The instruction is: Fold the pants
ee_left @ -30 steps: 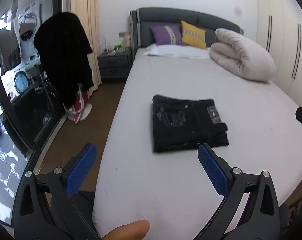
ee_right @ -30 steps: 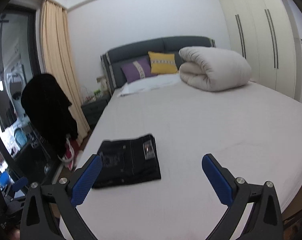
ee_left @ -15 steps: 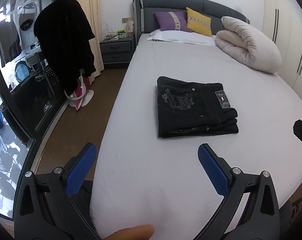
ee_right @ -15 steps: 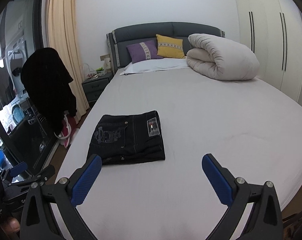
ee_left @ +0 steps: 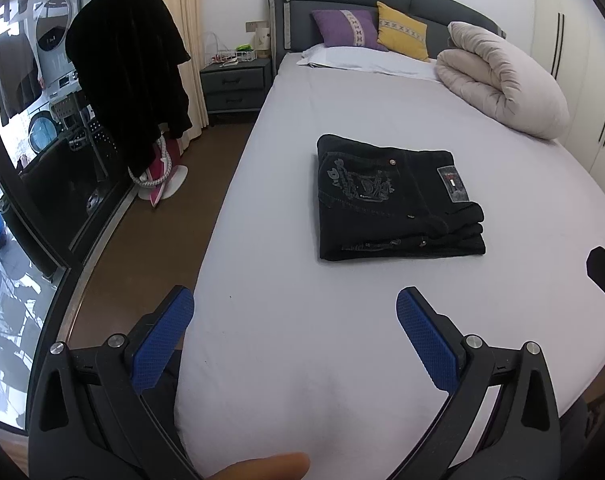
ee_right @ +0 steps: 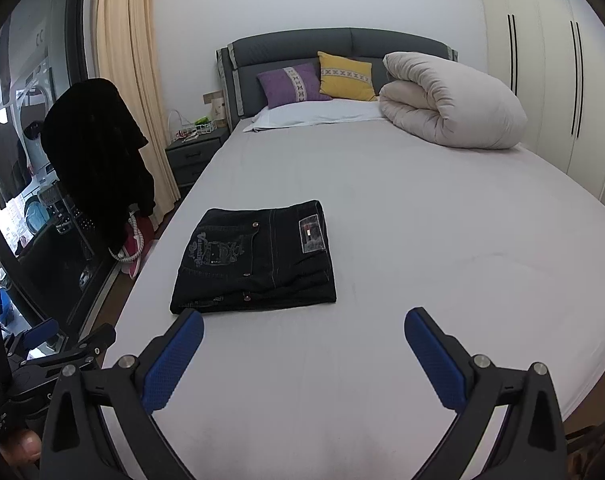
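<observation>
Black pants [ee_left: 394,200] lie folded into a neat rectangle on the grey bed sheet [ee_left: 302,320], with an embroidered back pocket and a label facing up. They also show in the right wrist view [ee_right: 258,256]. My left gripper [ee_left: 294,344] is open and empty, held above the foot of the bed, well short of the pants. My right gripper [ee_right: 302,356] is open and empty, also near the foot, with the pants just beyond its left finger [ee_right: 174,360].
A rolled beige duvet [ee_right: 450,100] and purple and yellow pillows [ee_right: 294,84] lie at the head of the bed. A dark garment [ee_left: 130,64] hangs left of the bed over the brown floor. A nightstand [ee_left: 234,84] and wardrobe [ee_right: 554,80] flank the bed.
Both grippers have tilted and drawn nearer over the bed, so the folded pants look larger and closer. The pants have not moved. Both grippers stay open.
</observation>
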{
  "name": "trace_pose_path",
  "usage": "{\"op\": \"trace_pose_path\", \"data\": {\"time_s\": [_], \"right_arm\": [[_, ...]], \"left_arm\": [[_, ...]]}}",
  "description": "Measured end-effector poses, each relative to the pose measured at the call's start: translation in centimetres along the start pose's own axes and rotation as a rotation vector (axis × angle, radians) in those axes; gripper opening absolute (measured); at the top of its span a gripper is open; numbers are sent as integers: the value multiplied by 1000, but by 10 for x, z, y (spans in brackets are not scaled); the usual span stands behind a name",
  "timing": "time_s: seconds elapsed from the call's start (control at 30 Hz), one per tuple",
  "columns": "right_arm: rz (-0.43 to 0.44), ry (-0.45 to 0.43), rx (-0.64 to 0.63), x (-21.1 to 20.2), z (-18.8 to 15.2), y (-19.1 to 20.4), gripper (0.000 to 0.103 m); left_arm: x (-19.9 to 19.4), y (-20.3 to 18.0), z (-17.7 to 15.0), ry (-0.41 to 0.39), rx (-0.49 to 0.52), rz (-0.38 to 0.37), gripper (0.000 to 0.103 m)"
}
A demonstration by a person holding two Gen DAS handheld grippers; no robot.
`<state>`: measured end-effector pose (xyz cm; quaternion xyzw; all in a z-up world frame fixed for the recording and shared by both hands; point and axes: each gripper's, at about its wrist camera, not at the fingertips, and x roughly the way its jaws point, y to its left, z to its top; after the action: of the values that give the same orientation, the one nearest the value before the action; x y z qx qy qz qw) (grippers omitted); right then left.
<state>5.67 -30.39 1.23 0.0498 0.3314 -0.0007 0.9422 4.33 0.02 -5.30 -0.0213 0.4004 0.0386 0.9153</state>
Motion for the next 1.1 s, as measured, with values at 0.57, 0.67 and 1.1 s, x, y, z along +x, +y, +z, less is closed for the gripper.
{"op": "trace_pose_path", "data": {"time_s": [0.57,0.67,1.1], "right_arm": [[4,32,-3,10,-1,0,103],[5,36,-2,11,-2,0,103],[6,41,0,13,-5,1,103]], "left_arm": [[10,-4,-10,21,-9,2,103],[11,-4,-10,22,-9,3,103],[14,-7,-15,34,-13,5,103]]}}
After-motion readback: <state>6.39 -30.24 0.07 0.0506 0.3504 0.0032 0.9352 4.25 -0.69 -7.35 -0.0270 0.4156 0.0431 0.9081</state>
